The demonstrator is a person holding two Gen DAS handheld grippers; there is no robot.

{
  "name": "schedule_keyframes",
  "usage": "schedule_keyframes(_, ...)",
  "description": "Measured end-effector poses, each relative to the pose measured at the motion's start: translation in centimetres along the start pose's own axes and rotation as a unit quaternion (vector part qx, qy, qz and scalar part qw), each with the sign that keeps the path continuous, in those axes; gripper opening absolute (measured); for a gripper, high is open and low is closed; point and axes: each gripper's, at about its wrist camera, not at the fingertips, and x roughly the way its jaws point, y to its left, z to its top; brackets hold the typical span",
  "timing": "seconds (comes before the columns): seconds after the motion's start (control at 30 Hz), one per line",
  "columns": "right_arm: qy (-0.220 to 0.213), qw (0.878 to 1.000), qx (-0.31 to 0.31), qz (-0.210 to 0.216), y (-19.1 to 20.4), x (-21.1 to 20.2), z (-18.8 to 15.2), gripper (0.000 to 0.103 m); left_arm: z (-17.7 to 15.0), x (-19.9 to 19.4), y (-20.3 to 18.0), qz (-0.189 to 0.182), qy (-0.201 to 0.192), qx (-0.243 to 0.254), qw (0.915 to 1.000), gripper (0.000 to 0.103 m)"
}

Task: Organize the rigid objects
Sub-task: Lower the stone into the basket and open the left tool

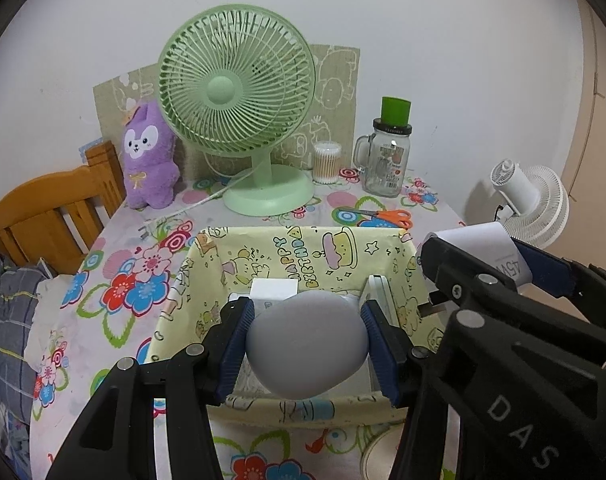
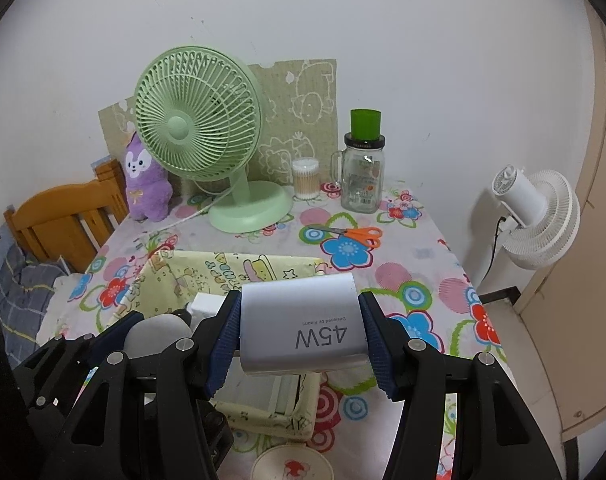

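Note:
My left gripper (image 1: 307, 338) is shut on a grey egg-shaped object (image 1: 307, 346) and holds it over the yellow birthday-print box (image 1: 287, 246). White items (image 1: 273, 289) lie inside the box. My right gripper (image 2: 301, 334) is shut on a white 45W charger (image 2: 303, 328) and holds it above the box's right side (image 2: 231, 264). In the left wrist view the right gripper (image 1: 499, 264) with the charger (image 1: 479, 242) is at the right. In the right wrist view the left gripper and the grey object (image 2: 155, 332) are at the lower left.
A green desk fan (image 1: 237, 92), purple plush (image 1: 149, 156), cotton swab jar (image 1: 326, 162), glass jar with green cap (image 1: 385, 160) and orange scissors (image 1: 379, 216) stand at the back of the flowered table (image 1: 115, 280). A white fan (image 2: 539, 220) stands right, a wooden chair (image 1: 51, 216) left.

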Motion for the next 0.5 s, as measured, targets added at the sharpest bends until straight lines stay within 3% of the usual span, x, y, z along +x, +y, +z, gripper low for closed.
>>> schedule_keyframes(0.5,0.024,1.0,-0.002,-0.007,-0.4,3.3,0.2,0.061,-0.3,3.5,0.1,-0.007,0.037,0.002,0.9993,0.057)
